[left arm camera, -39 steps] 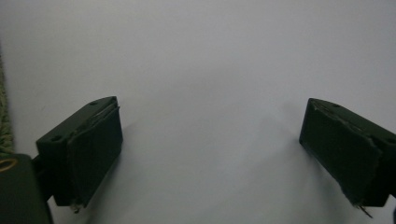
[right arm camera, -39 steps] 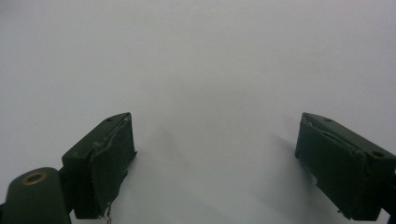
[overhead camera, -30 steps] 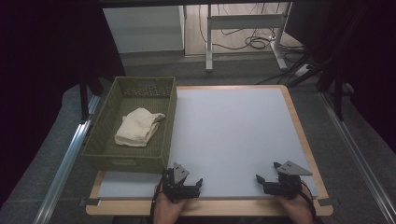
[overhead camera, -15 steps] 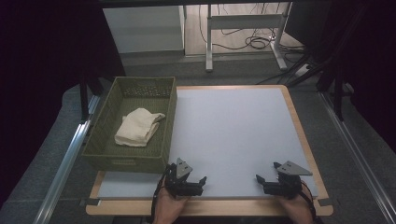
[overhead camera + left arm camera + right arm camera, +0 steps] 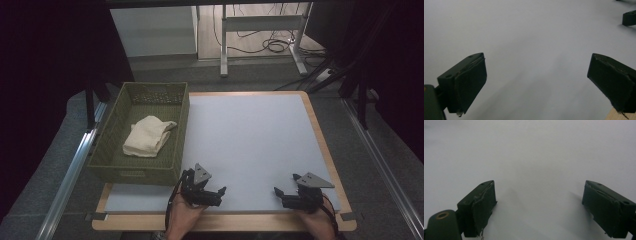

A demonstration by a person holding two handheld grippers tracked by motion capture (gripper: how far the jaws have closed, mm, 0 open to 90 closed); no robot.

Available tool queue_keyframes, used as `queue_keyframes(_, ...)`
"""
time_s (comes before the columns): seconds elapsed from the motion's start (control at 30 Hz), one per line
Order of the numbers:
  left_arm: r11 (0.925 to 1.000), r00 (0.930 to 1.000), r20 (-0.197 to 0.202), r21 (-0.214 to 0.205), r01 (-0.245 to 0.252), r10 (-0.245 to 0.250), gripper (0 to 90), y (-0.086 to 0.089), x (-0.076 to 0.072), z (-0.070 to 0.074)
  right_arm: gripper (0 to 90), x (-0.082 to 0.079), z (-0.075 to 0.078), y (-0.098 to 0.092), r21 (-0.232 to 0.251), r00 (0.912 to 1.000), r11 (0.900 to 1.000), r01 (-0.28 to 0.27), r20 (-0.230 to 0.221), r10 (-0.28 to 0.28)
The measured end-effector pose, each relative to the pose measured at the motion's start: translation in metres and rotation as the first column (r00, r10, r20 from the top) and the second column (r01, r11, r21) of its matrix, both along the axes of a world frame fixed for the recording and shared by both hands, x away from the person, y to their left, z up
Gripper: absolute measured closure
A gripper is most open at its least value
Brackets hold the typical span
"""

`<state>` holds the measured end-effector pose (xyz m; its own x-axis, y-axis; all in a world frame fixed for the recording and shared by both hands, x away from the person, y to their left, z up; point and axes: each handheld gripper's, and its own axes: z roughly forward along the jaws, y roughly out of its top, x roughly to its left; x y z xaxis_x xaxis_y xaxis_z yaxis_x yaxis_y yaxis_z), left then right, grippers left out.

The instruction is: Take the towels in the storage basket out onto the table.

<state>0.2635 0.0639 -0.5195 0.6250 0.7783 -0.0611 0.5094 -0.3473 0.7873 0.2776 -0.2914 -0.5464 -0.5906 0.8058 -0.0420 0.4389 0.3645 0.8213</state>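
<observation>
My left gripper [image 5: 220, 195] rests low over the white mat [image 5: 250, 140] near the table's front edge, just right of the basket's front corner. In the left gripper view it [image 5: 536, 82] stands open, with bare mat between the black pads [image 5: 471, 85]. My right gripper [image 5: 284, 186] sits near the front right of the mat and points left toward the other one. In the right gripper view it [image 5: 539, 205] is open too, with nothing between its pads [image 5: 482, 206]. A dark jaw tip of the right gripper [image 5: 630, 17] shows at the top right of the left gripper view.
A green woven basket [image 5: 107, 150] stands at the left of the table with a folded cream cloth [image 5: 147, 136] inside. The mat lies on a wooden table top [image 5: 320, 130]. Beyond the table stand metal desk legs [image 5: 224, 45] and floor cables [image 5: 270, 45].
The left gripper has shifted slightly to the right and turned a little. The right gripper has hardly moved.
</observation>
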Motion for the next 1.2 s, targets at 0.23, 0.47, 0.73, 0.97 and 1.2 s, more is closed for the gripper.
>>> queue_keyframes(0.23,0.9994,0.9995,-0.001,-0.009,0.033,-0.033,2.1,-0.004,0.006,0.009,11.9,0.000,0.000,0.000,0.000,1.0000,1.0000,0.000,0.000,0.000)
queue_keyframes(0.47,0.9980,0.9982,0.008,0.022,0.059,-0.059,2.0,-0.009,0.009,0.017,11.9,0.000,0.000,0.000,0.000,1.0000,1.0000,0.000,0.000,0.000)
queue_keyframes(0.73,0.9966,0.9969,0.019,0.032,0.076,-0.077,1.8,-0.011,0.013,0.030,10.7,0.000,0.000,0.000,-0.001,1.0000,1.0000,-0.003,-0.001,0.003)
queue_keyframes(0.97,0.9962,0.9964,0.021,0.031,0.081,-0.082,2.0,-0.008,0.017,0.043,9.0,0.000,0.000,0.001,-0.003,0.9999,0.9999,-0.010,-0.002,0.010)
queue_keyframes(1.2,0.9957,0.9961,0.015,0.034,0.087,-0.087,2.4,-0.002,0.024,0.061,8.2,0.000,0.000,0.001,-0.004,0.9998,0.9998,-0.017,-0.004,0.017)
